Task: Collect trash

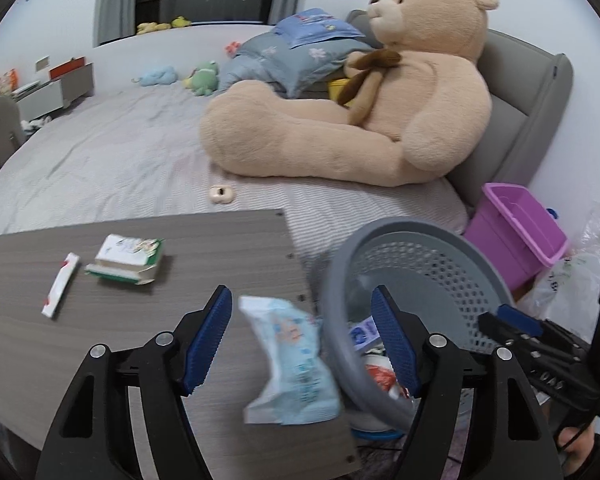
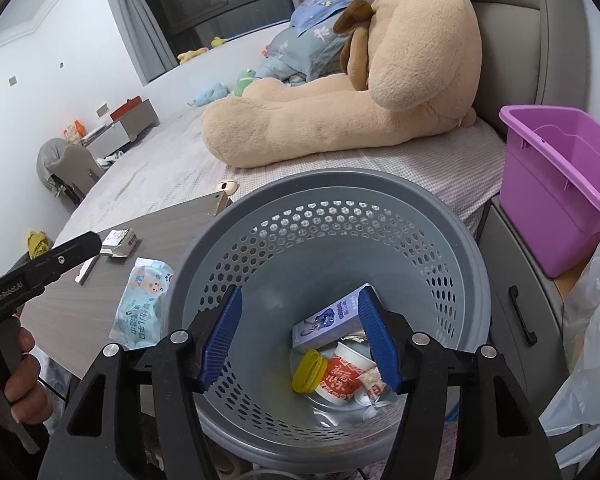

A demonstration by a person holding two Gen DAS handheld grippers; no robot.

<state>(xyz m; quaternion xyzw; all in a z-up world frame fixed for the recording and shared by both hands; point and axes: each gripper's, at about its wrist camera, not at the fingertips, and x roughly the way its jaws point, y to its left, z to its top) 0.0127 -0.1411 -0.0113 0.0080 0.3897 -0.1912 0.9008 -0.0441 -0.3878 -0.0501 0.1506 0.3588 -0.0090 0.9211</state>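
The left gripper (image 1: 302, 340) is held over the right edge of the grey wood-grain board (image 1: 140, 248), its jaws spread apart with nothing pressed between the pads; a pale blue wipes packet (image 1: 292, 364) is seen between them, blurred, at the board's edge beside the basket rim; whether it rests on the board cannot be told. The right gripper (image 2: 300, 340) is poised over the mouth of the grey perforated basket (image 2: 380, 184), jaws apart and empty. Inside the basket lie a blue-and-white carton (image 2: 328, 320) bearing a cartoon rabbit, a red-and-white paper cup (image 2: 342, 376) with large white characters, and a yellow lid (image 2: 308, 370); the cup's characters are too small to read. Farther left on the board, well clear of its edges, a green-and-white box (image 1: 126, 258) and a red-and-white sachet (image 1: 60, 284) are left with open surface around them. On the left gripper's handle, in the right wrist view, "GenRobot.AI" is printed. A purple bin (image 2: 560, 184) stands just right of the basket, beside the bed.
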